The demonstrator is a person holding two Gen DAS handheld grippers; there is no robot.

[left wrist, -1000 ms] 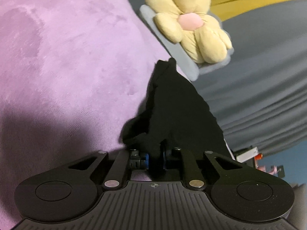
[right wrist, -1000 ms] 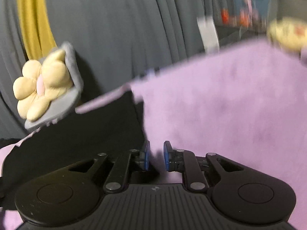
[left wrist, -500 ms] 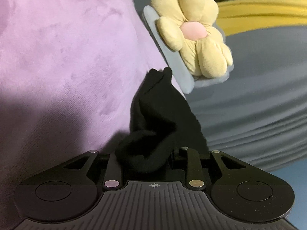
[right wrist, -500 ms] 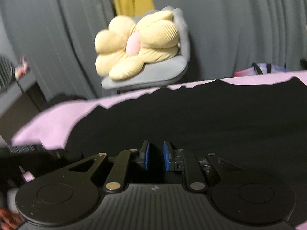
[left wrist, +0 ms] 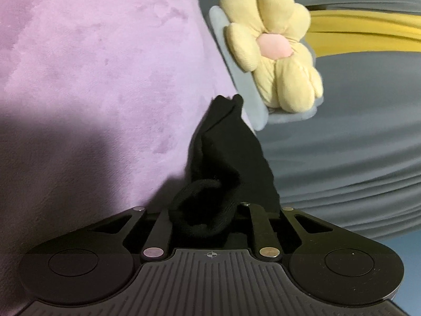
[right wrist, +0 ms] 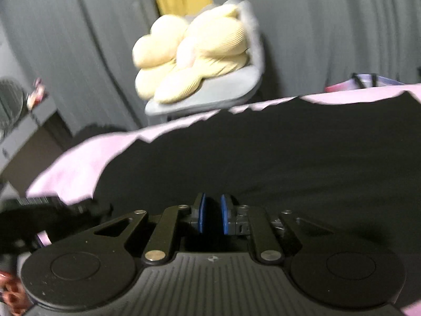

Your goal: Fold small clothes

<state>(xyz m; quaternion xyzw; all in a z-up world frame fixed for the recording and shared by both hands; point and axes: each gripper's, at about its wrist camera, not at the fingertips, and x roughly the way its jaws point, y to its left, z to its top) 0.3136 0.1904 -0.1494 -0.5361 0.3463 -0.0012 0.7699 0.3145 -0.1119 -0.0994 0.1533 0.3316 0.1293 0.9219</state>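
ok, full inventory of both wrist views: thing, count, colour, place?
black garment: 1, black, on the purple cover, one bunched end in the left gripper
purple cover: 1, lilac, under the garment
flower cushion: 1, pale yellow with pink centre, on the grey chair
grey chair: 1, grey, beyond the cover's far edge
curtain: grey with 1 yellow strip, background
left gripper: 1, black, fingertips hidden by cloth
right gripper: 1, black with blue pads, above the garment, narrow gap

garment (right wrist: 263, 158) on blanket (right wrist: 79, 158), cushion (right wrist: 194, 63) behind
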